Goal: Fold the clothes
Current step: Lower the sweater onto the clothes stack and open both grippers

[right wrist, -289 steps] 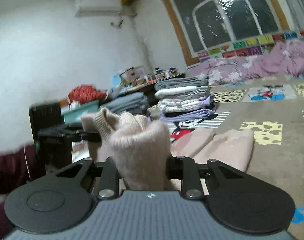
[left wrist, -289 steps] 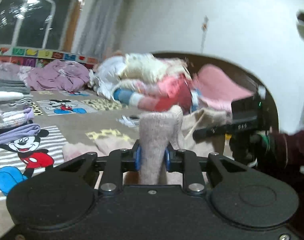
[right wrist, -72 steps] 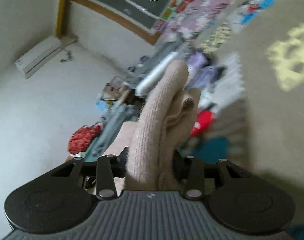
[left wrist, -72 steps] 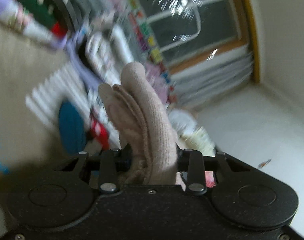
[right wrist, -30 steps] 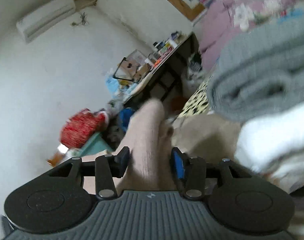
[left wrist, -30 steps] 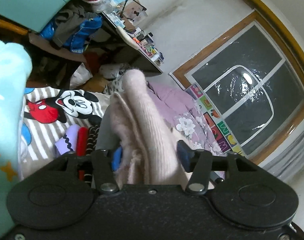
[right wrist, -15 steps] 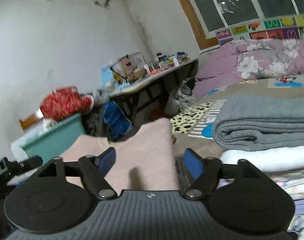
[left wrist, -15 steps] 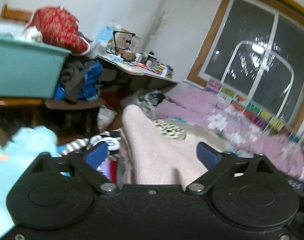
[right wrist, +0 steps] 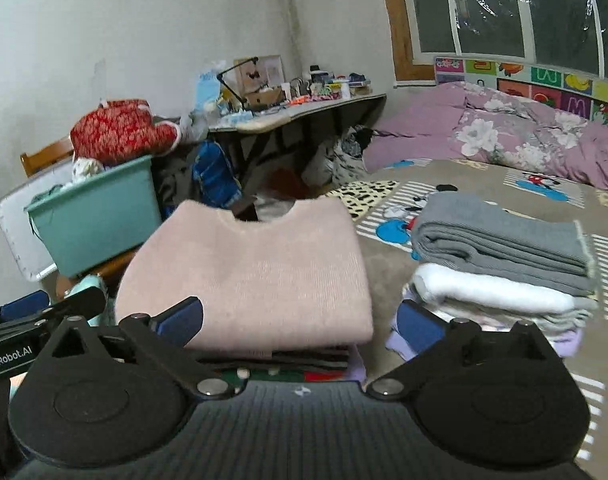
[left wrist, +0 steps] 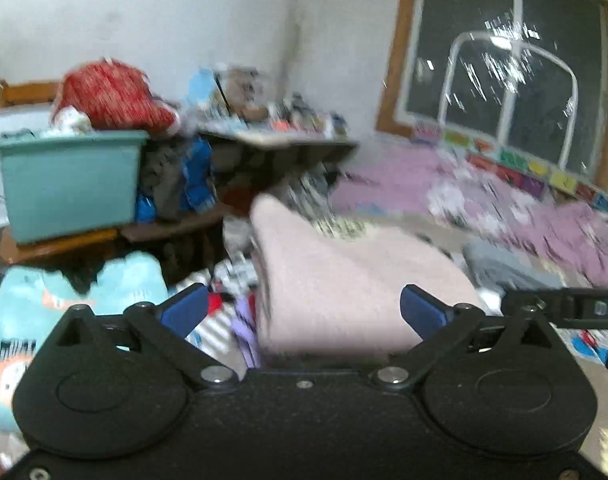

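Note:
The folded pale pink sweater (right wrist: 256, 268) lies flat on top of a stack of folded clothes (right wrist: 304, 360), neckline facing away from me. It also shows in the blurred left wrist view (left wrist: 343, 280). My right gripper (right wrist: 300, 322) is open, its blue pads on either side of the sweater's near edge without holding it. My left gripper (left wrist: 304, 312) is open too, the sweater lying between its spread fingers. The left gripper's tip shows in the right wrist view (right wrist: 44, 314), at the left of the stack.
A second stack with a grey garment (right wrist: 499, 236) on white ones stands to the right on the cartoon-print bed cover (right wrist: 387, 272). A teal bin (right wrist: 100, 216) with a red bundle (right wrist: 120, 128), a cluttered desk (right wrist: 296, 108) and a purple quilt (right wrist: 503, 136) lie beyond.
Both grippers carried the folded pink sweater across to the stack, opened about half a second ago, and now stand wider open with the sweater resting on the stack.

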`<action>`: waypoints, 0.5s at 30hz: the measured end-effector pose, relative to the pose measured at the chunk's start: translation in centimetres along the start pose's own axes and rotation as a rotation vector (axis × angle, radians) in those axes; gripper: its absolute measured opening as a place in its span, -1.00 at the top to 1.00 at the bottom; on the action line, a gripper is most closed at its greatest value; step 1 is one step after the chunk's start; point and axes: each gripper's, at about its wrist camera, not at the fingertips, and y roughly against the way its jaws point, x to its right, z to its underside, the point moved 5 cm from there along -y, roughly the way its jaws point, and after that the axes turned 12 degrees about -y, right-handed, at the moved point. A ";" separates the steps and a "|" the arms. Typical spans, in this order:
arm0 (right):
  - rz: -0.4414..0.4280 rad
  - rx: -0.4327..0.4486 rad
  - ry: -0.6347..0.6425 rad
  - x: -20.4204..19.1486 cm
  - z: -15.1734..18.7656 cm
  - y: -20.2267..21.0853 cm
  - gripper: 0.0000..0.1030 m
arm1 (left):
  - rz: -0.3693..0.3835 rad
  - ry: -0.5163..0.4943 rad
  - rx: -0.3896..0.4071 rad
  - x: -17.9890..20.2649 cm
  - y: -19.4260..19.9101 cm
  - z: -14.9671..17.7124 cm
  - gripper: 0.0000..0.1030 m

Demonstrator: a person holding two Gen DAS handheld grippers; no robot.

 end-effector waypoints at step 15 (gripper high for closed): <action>0.089 -0.031 0.077 -2.0 1.7 6.2 -0.99 | -0.094 -0.157 -0.078 2.3 5.3 -0.9 -1.00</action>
